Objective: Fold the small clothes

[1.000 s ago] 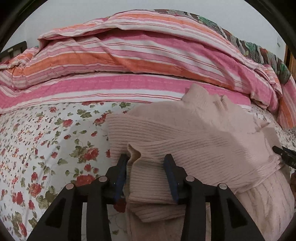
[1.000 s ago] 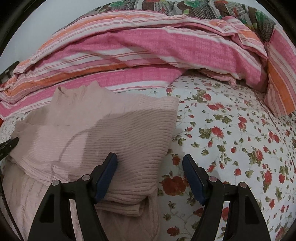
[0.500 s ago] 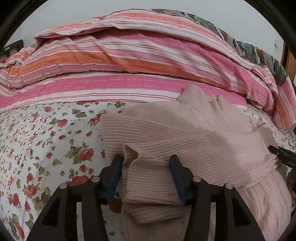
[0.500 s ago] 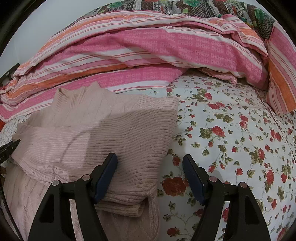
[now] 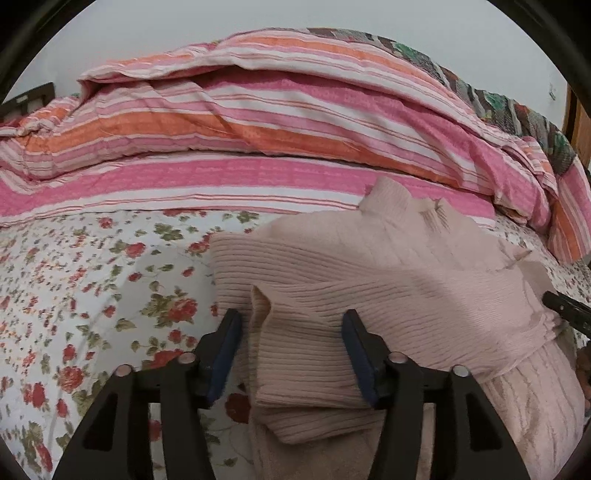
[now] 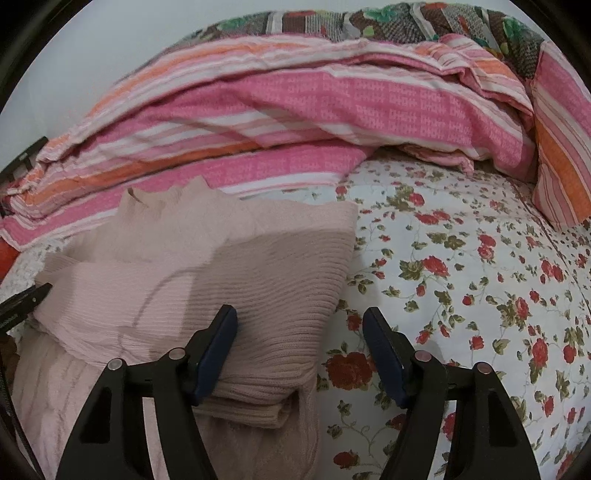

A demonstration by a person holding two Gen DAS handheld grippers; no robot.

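Observation:
A pale pink ribbed knit sweater [image 5: 369, 288] lies folded on the floral bedsheet [image 5: 92, 295], collar toward the quilt. A folded sleeve cuff [image 5: 295, 354] lies between the fingers of my left gripper [image 5: 291, 347], which is open and straddles it without pinching. In the right wrist view the sweater [image 6: 221, 273] fills the lower left. My right gripper [image 6: 299, 343] is open over the sweater's right folded edge, left finger above the knit, right finger over the sheet [image 6: 480, 295].
A bunched pink, orange and white striped quilt [image 5: 258, 122] runs across the back of the bed, also in the right wrist view [image 6: 314, 110]. A patterned dark blanket [image 6: 406, 22] lies behind it. The other gripper's tip shows at each frame's edge [image 5: 565, 310] [image 6: 22, 302].
The left gripper's fingers have opened wider around the sleeve cuff, letting it go, and drawn back slightly. The right gripper has stayed open and barely moved.

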